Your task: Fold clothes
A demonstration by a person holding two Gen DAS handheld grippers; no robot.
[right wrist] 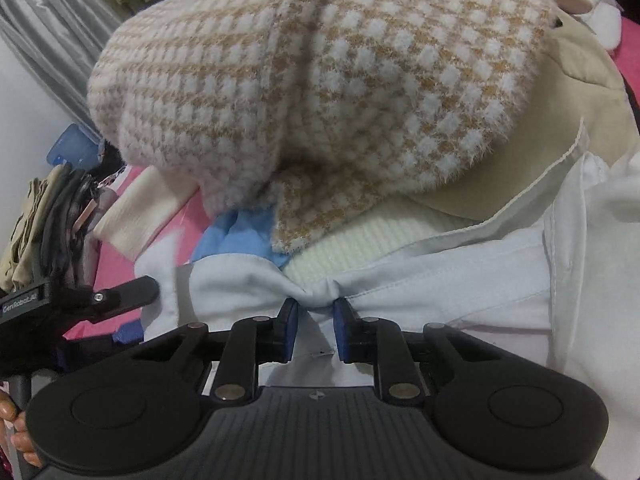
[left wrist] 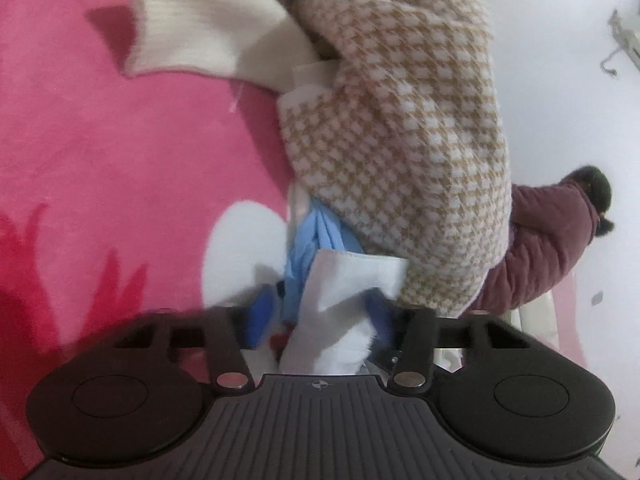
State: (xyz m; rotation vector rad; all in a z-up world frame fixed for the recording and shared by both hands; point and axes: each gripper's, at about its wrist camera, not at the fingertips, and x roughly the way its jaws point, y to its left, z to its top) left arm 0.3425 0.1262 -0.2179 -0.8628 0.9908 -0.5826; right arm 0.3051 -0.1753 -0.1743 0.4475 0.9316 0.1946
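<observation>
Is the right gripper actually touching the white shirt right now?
Touching. In the right wrist view, the right gripper has both blue pads pressed against a bunched fold of the white shirt, pinching it between them with no gap.

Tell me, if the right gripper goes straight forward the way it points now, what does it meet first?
Past the white shirt pinched in the right gripper, probably the cream ribbed knit, then the checked fuzzy sweater; depth is unclear.

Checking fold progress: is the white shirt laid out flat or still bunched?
Bunched. The white shirt puckers into a knot where the right gripper pinches it, and the checked sweater lies heaped over it.
</observation>
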